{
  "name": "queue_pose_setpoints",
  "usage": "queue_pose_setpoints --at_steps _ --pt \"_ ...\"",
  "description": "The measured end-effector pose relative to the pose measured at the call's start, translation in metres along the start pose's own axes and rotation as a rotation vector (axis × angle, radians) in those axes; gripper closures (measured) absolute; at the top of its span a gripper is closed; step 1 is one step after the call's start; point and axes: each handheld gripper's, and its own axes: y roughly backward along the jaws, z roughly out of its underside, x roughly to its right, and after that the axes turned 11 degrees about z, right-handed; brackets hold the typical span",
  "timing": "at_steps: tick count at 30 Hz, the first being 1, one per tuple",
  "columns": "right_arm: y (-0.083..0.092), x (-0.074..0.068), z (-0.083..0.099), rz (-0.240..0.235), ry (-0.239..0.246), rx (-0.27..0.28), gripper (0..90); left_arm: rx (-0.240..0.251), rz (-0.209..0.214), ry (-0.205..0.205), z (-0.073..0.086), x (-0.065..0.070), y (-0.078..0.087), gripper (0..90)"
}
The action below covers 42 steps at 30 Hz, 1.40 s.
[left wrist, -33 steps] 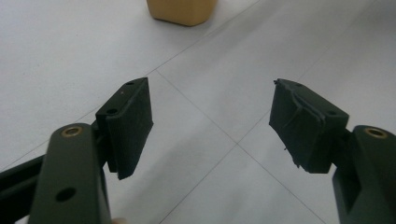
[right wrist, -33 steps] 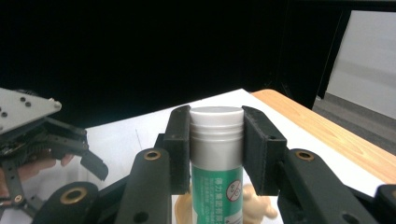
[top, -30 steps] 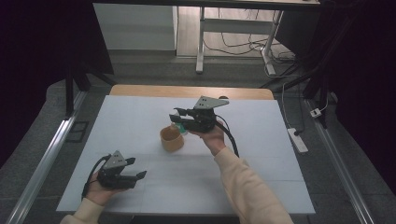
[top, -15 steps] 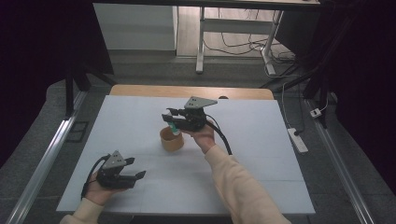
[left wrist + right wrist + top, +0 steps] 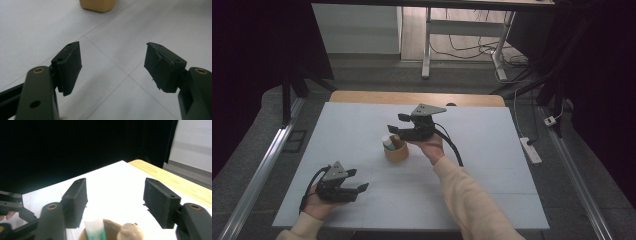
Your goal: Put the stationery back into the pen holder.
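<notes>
While the right gripper [image 5: 398,124] hovers just above the cup [image 5: 396,151] near the tabletop's middle, its jaws have just been opening and stand apart with nothing between them; I judge the tube [image 5: 387,141] was dropped in. Near the front left corner, the left gripper [image 5: 357,181] rests idle, jaws apart. Its view has the cup [image 5: 98,5] far ahead on the white board [image 5: 150,30]. From the right gripper [image 5: 115,202], tube [image 5: 94,229] and a tan lump [image 5: 131,232] stand in the cup. Dark curtains surround.
</notes>
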Motion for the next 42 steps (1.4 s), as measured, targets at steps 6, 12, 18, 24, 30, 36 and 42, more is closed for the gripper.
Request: queue_pose_setpoints --at_steps 6,12,18,24,30,36,42 --pt "0.014 0.007 0.005 0.032 -0.004 0.014 33.2 -0.003 -0.001 -0.002 0.000 0.000 -0.001 29.9" --pt "0.026 0.012 0.008 0.048 0.007 0.006 33.4 -0.006 -0.002 0.000 -0.001 0.000 -0.002 29.9" --pt "0.035 0.015 0.011 0.054 0.022 0.000 34.2 -0.007 -0.001 0.003 0.000 0.000 -0.002 29.9" --pt "0.045 0.017 0.014 0.056 0.023 -0.004 35.2 -0.008 -0.001 0.003 0.000 0.000 -0.002 29.9" --pt "0.055 0.020 0.021 0.065 0.025 -0.025 35.8 -0.007 -0.002 0.003 0.000 0.000 -0.002 29.9" --pt "0.072 0.027 0.031 0.075 0.017 -0.056 35.8 -0.004 -0.005 0.005 0.000 0.000 -0.001 29.9" --pt "0.096 0.034 0.042 0.098 0.010 -0.089 35.8 -0.002 -0.006 0.007 0.000 0.000 -0.001 29.9"
